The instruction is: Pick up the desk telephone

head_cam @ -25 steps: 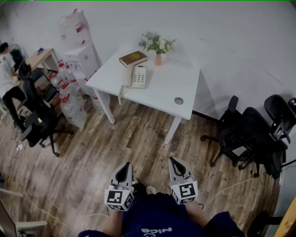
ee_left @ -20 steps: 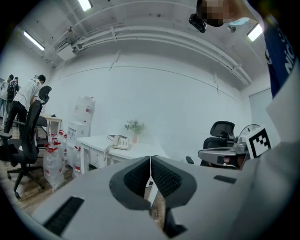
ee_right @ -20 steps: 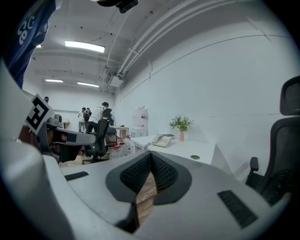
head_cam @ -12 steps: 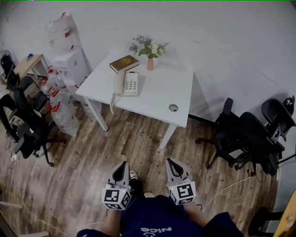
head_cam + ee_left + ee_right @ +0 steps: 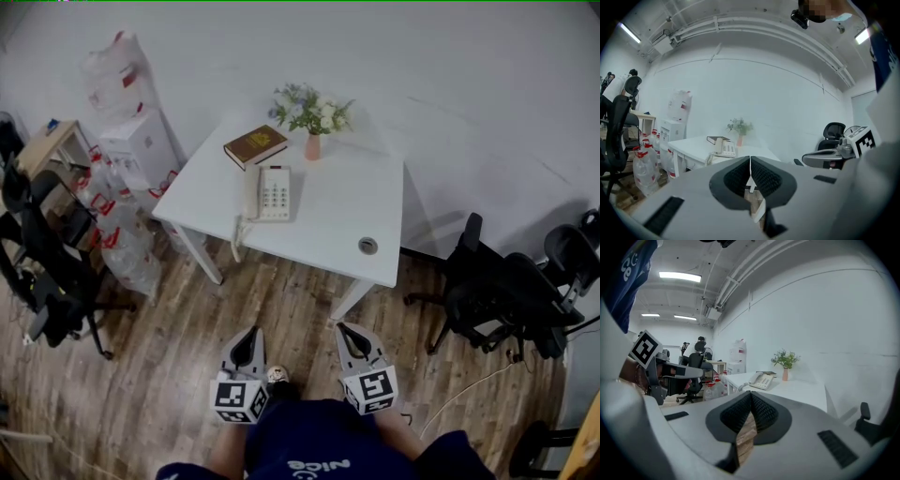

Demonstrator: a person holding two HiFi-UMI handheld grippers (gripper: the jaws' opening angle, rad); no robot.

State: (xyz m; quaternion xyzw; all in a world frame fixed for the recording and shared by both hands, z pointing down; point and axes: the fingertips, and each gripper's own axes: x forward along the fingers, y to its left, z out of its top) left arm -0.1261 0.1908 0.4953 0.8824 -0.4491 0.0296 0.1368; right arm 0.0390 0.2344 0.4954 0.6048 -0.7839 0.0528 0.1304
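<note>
Standing against a white wall: one white table on a wood-plank floor.

On the table:
- Desk telephone, pale, near the left front edge in the head view, with its coiled cord hanging over that edge.
- Brown book, just behind it.
- Small vase of flowers, at the back.
- Round cable grommet, near the front right corner.

Beside the table:
- Left: bagged water bottles and what may be a white dispenser.
- Right: black office chairs.

Left gripper and right gripper: over the floor, well short of the table, fingers pressed together, nothing between them.
</note>
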